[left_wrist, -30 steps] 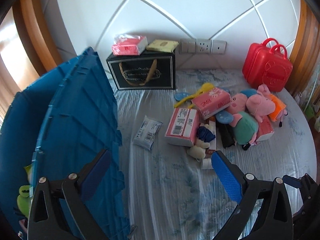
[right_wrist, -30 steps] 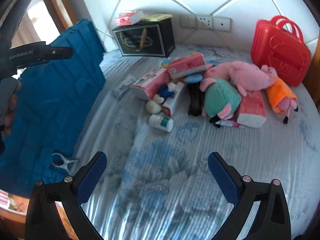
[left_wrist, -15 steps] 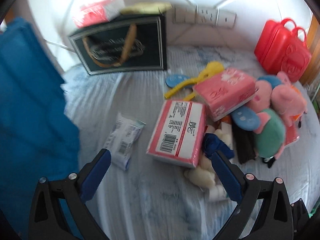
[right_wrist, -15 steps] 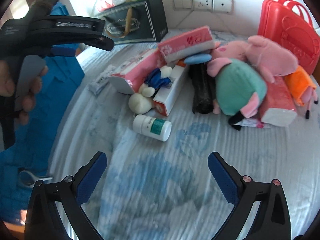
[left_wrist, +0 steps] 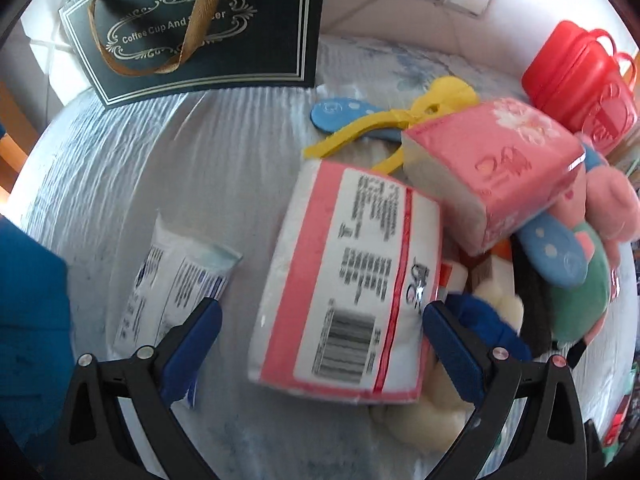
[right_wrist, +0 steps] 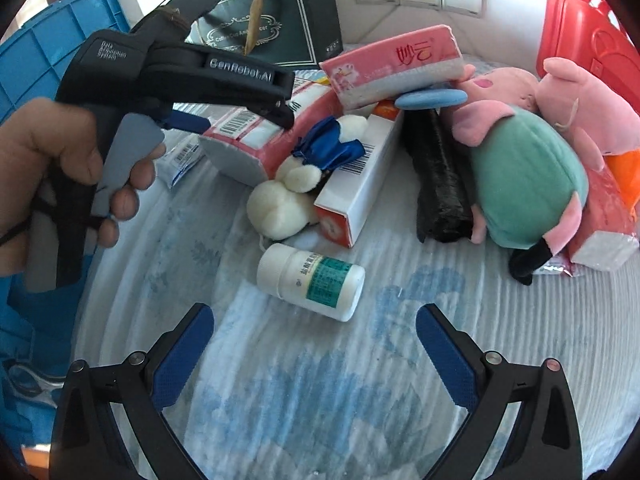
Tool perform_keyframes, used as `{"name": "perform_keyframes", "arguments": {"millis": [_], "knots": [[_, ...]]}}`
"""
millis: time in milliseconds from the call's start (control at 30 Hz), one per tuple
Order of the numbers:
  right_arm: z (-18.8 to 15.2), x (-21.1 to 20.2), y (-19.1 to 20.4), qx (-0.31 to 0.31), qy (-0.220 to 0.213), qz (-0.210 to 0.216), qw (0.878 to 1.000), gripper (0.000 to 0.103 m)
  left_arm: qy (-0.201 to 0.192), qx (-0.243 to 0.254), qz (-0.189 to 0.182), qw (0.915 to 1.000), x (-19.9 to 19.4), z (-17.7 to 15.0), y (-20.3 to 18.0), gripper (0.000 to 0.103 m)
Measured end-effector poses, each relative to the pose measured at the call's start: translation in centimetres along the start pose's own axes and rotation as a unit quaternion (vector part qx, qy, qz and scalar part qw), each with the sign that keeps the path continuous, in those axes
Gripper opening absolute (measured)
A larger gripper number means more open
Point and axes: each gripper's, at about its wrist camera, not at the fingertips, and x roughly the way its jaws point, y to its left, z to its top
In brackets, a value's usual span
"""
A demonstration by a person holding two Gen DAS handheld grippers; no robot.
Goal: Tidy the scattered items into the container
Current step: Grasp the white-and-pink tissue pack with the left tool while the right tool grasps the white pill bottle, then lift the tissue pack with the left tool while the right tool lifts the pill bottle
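Both tongs spread wide over the bed clutter.
The left gripper [left_wrist: 320, 332] straddles the tissue pack [left_wrist: 352, 276]; the right gripper [right_wrist: 314, 344] hovers over bare bedsheet [right_wrist: 360, 400] before the pill bottle [right_wrist: 312, 280].

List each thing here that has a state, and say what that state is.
Left gripper: open, around the barcode tissue pack.
Right gripper: open, empty.
Pill bottle: lying on its side, capped.
Pink tissue pack: propped on the pile.
Blue crate: open.
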Motion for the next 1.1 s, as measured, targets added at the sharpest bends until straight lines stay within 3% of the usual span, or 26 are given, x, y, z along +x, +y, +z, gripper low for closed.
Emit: {"name": "perform_keyframes", "arguments": {"millis": [100, 200, 233, 267, 433, 467, 567, 600, 867, 1100], "knots": [[0.2, 0.5, -0.1, 0.001, -0.002, 0.000, 1.000, 0.103, 0.002, 0.031, 0.013, 0.9994, 0.4, 0.1, -1.3, 0.103], [0.4, 1.2, 0.1, -0.004, 0.001, -0.004, 1.000, 0.103, 0.024, 0.077, 0.060, 0.9950, 1.7, -0.4, -2.9, 0.103], [0.5, 1.3, 0.2, -0.005, 0.000, -0.005, 1.000, 0.103, 0.022, 0.072, 0.058, 0.9955, 1.8, -0.6, -2.9, 0.102], [0.6, 1.5, 0.2, -0.004, -0.001, -0.009, 1.000, 0.103, 0.019, 0.061, 0.049, 0.9968, 1.7, -0.6, -2.6, 0.093], [1.0, 2.4, 0.1, 0.004, 0.001, -0.020, 1.000, 0.102, 0.009, 0.031, 0.038, 0.9988, 0.6, -1.5, -1.8, 0.090], [1.0, 2.6, 0.1, 0.001, 0.003, -0.023, 1.000, 0.099, 0.005, 0.028, 0.040, 0.9988, 0.2, -1.8, -1.6, 0.090], [0.9, 3.3, 0.0, -0.004, 0.014, -0.038, 0.999, 0.071, -0.012, -0.010, 0.038, 0.9992, -1.2, -2.5, -0.4, 0.090], [0.9, 3.6, 0.1, -0.007, 0.019, -0.044, 0.999, 0.067, -0.017, -0.024, 0.033, 0.9990, -1.7, -2.8, -0.1, 0.090], [0.9, 4.1, 0.2, -0.027, 0.016, -0.048, 0.998, 0.067, -0.037, -0.076, 0.041, 0.9956, -4.1, -5.2, 1.3, 0.090], [-0.2, 2.3, -0.5, -0.028, 0.009, -0.029, 0.999, 0.066, -0.036, -0.077, 0.048, 0.9952, -5.1, -7.0, 1.0, 0.090]]}}
